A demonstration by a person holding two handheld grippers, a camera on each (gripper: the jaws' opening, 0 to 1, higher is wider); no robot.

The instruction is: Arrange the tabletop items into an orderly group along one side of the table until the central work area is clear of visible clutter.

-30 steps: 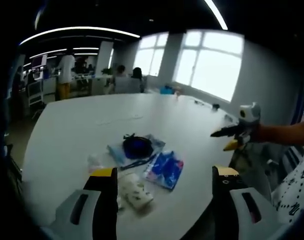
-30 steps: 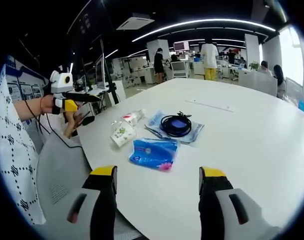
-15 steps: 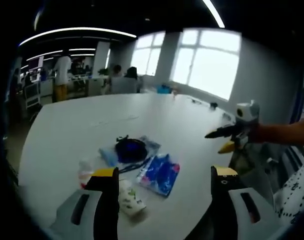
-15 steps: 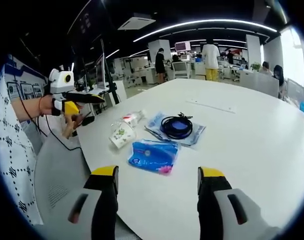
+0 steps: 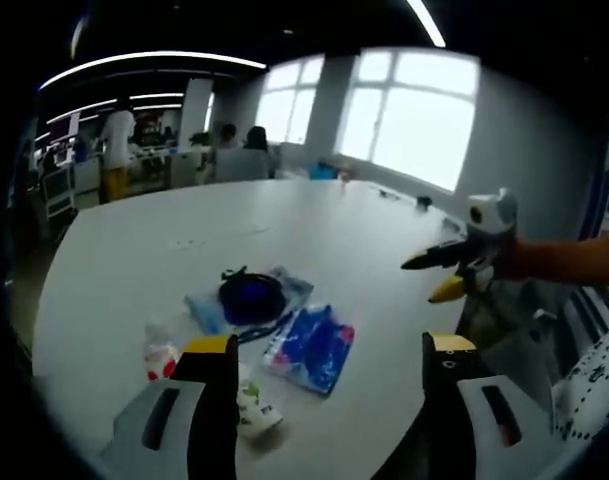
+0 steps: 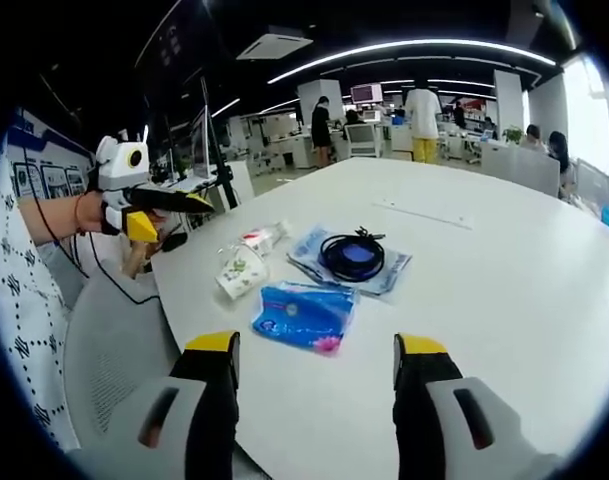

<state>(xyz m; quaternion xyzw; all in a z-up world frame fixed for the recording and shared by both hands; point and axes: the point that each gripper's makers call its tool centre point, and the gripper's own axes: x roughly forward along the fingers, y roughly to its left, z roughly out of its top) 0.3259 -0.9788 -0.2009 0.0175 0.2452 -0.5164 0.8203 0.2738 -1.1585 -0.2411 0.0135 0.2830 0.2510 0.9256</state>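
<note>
Hovering: you hold both grippers above the near edge of the white table point(image 6: 504, 270), nothing gripped yet.
Progress: none of the sorting looks done; four items lie loosely together near the table's near edge, and all are left to move.
Left gripper point(image 5: 324, 350): jaws spread wide and empty, seen in the right gripper view at 9 o'clock point(image 6: 169, 205).
Right gripper point(image 6: 314, 350): jaws apart and empty, entering the left gripper view at 3 o'clock point(image 5: 439, 275).
Cable pouch point(image 6: 349, 258): clear bag with a coiled black cable on top, at 12 o'clock from your right jaws; long axis runs 10-to-4.
Blue packet point(image 6: 302, 312): just beside the pouch, nearest your right jaws; long axis runs 9-to-3.
Paper cup point(image 6: 239, 270): on its side at 10 o'clock, mouth apparently toward 8 o'clock.
Small bottle point(image 6: 261, 236): lying beyond the cup, red-marked end toward 8 o'clock.
Judgement: you still have every piece to line up along one edge.
</note>
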